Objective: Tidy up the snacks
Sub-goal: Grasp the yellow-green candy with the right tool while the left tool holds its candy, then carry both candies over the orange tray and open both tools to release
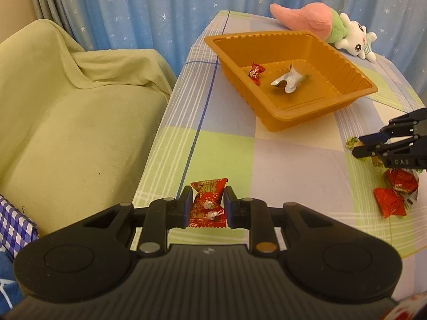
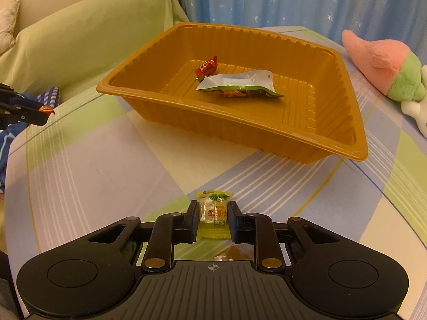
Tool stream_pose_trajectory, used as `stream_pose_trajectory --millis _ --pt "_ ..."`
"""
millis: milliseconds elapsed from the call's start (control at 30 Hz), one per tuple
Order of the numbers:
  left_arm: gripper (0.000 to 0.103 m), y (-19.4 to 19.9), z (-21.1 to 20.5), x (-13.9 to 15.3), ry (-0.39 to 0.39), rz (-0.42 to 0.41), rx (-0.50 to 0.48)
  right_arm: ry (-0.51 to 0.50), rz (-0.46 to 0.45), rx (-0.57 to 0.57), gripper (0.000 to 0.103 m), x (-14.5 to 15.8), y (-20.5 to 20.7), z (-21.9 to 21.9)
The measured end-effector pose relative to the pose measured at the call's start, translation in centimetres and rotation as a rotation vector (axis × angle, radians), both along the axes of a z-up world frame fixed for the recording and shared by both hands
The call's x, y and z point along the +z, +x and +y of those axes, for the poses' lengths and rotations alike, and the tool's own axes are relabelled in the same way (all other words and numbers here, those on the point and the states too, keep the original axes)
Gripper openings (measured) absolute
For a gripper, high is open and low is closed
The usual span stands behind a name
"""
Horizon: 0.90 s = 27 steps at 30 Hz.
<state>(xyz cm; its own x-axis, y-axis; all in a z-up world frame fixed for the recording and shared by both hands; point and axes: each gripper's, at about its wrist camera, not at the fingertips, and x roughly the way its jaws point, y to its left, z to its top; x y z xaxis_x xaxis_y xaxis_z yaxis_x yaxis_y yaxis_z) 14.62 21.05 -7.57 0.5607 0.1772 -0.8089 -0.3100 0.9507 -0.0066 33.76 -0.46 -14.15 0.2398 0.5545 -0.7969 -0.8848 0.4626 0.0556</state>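
My left gripper (image 1: 207,200) is shut on a red snack packet (image 1: 208,202), held above the table's left edge. My right gripper (image 2: 214,209) is shut on a small yellow-green candy (image 2: 214,208), held in front of the orange tray (image 2: 333,144). The tray (image 1: 293,117) holds a small red candy (image 1: 255,72) and a silver-green packet (image 1: 289,79); both also show in the right wrist view, the candy (image 2: 207,66) and the packet (image 2: 240,83). Two red packets (image 1: 395,192) lie on the table under the right gripper (image 1: 357,146).
A pink and green plush toy (image 1: 320,24) lies behind the tray. A green-covered sofa (image 1: 66,106) stands left of the table. Blue starred curtains (image 1: 160,5) hang behind. The checked tablecloth (image 2: 106,165) covers the table.
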Motion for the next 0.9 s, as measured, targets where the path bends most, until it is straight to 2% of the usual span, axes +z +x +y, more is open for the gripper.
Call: stream_pose_trajectory --millis 100,300,533,733,900 --pt "0.023 0.5 0.0 0.6 0.001 -0.015 -0.011 0.016 0.001 -0.02 0.022 0.3 -0.2 -0.3" --pt "0.023 2.0 -0.5 3.3 0.002 -0.092 -0.064 0.164 0.038 -0.101 0.022 3.6 -0.2 -2.3" --pt "0.023 6.2 -1.6 6.1 -0.009 -0.184 -0.167 0.272 -0.003 -0.191 0.022 7.8 0.9 -3.5" --pt "0.023 11.2 -3.5 5.9 -0.034 -0.2 -0.249 0.306 -0.015 -0.261 0.022 9.0 3.2 -3.1" --pt "0.023 14.9 -4.9 4.5 -0.06 -0.175 -0.286 0.318 0.007 -0.306 0.022 8.8 5.2 -2.2"
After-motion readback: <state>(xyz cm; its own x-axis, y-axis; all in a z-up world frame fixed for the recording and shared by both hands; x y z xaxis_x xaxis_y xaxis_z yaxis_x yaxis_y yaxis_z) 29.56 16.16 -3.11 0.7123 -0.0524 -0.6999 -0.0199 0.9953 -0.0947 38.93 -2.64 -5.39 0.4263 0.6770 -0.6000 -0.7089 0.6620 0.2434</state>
